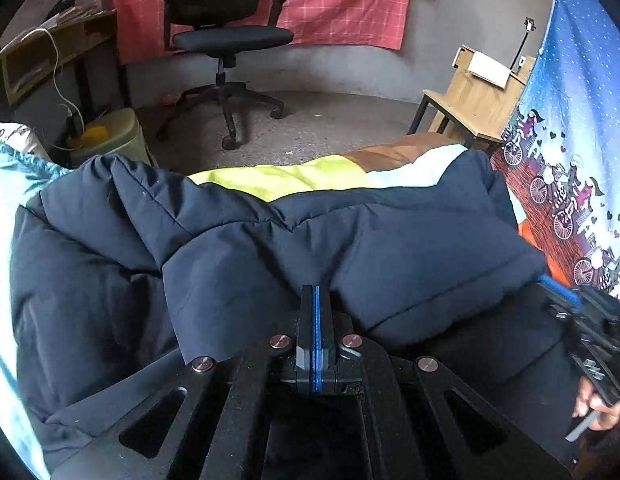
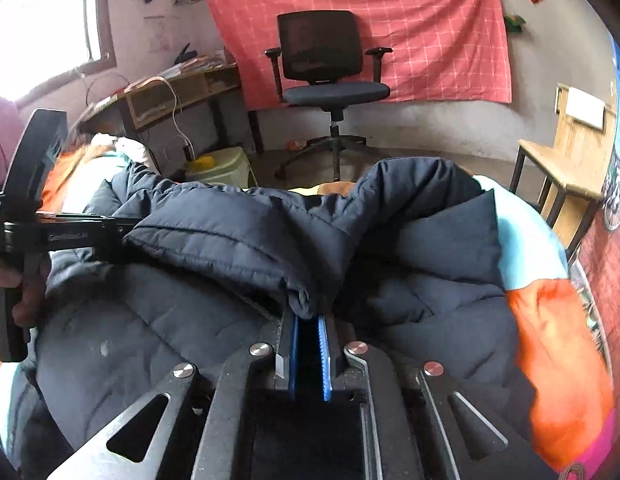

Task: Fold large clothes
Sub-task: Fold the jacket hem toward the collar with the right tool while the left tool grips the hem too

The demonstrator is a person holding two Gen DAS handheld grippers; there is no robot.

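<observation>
A dark navy quilted puffer jacket [image 1: 237,248] is seen spread in bulky folds over a bed covered by a colour-block sheet [image 1: 293,178] of yellow, brown, white and orange patches. In the left wrist view, the left gripper [image 1: 316,294] is pointed down at the jacket, and its fingers [image 1: 307,320] are pressed fully together, blue pad against blue pad; the tips are pushed against a puffed fold, but whether any cloth is caught between them cannot be told. The right gripper [image 1: 566,300] is seen at the right edge of that view, resting on the jacket, with a hand [image 1: 598,408] wrapped around its handle.

In the right wrist view, the right gripper [image 2: 310,316] is shown with its fingers [image 2: 324,356] only a narrow gap apart, and a folded edge of the jacket [image 2: 237,236] is clamped between the tips. The left gripper [image 2: 121,236] is seen reaching in from the left, its tip hidden under a raised fold, and a hand [image 2: 25,296] is closed on its grip.

Beyond the bed, a black office chair [image 2: 330,80] is placed before a red checked cloth [image 2: 430,32] hung on the wall. A wooden desk [image 2: 177,92] is seen at the left and a small wooden side table [image 2: 566,168] at the right.
</observation>
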